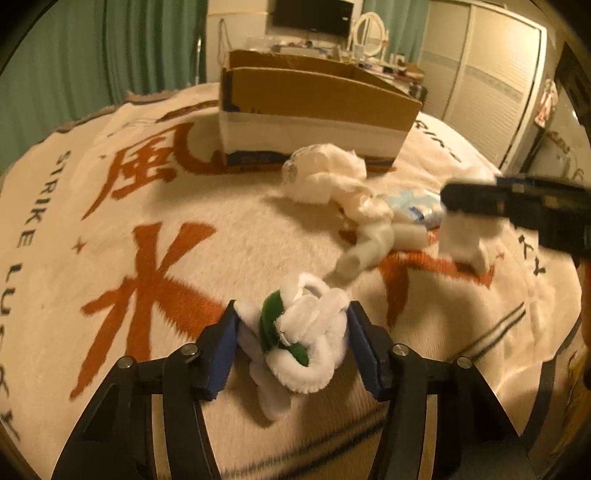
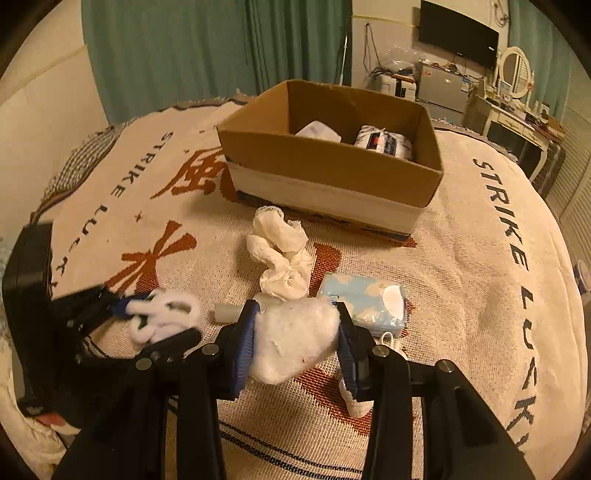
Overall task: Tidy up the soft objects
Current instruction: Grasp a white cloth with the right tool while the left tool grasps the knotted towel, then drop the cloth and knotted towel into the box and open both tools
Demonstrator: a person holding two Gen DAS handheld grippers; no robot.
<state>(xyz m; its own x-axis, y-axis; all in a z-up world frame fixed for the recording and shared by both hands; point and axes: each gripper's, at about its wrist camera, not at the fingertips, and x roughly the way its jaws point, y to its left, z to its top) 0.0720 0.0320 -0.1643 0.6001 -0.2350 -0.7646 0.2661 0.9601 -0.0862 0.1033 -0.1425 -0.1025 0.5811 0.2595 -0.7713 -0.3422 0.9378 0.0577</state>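
Left fingers: your left gripper (image 1: 291, 343) pinches a fuzzy white chenille bundle with green patches (image 1: 299, 339) between its blue ribbed pads, low over the blanket's near left part.
Right fingers: your right gripper (image 2: 295, 339) squeezes a soft white fluffy lump (image 2: 295, 341), rounded and slightly dented, just above the bed.
Near the right fingers: a light-blue tissue pack with white cloud shapes (image 2: 364, 304) lies just right of the lump; a small white foam cylinder (image 2: 225, 313) lies to its left.
Middle: a crumpled, twisted white gauze-like cloth (image 2: 280, 254) sits between your grippers and the box.
Far: an open cardboard box with a white band around its base (image 2: 325, 162) stands on the far side; inside it you can see a white folded item (image 2: 317, 131) and a white roll with dark printing (image 2: 382, 142), too small to read.
Surface: a woven cream blanket (image 2: 461, 258) covers the bed, with large rust-orange Chinese characters and dark letters reading "STRIKE" along its edge.
Room: green curtains (image 2: 177, 48), a wall-mounted dark screen (image 2: 458, 33), an oval mirror on a white dresser (image 2: 515, 72).
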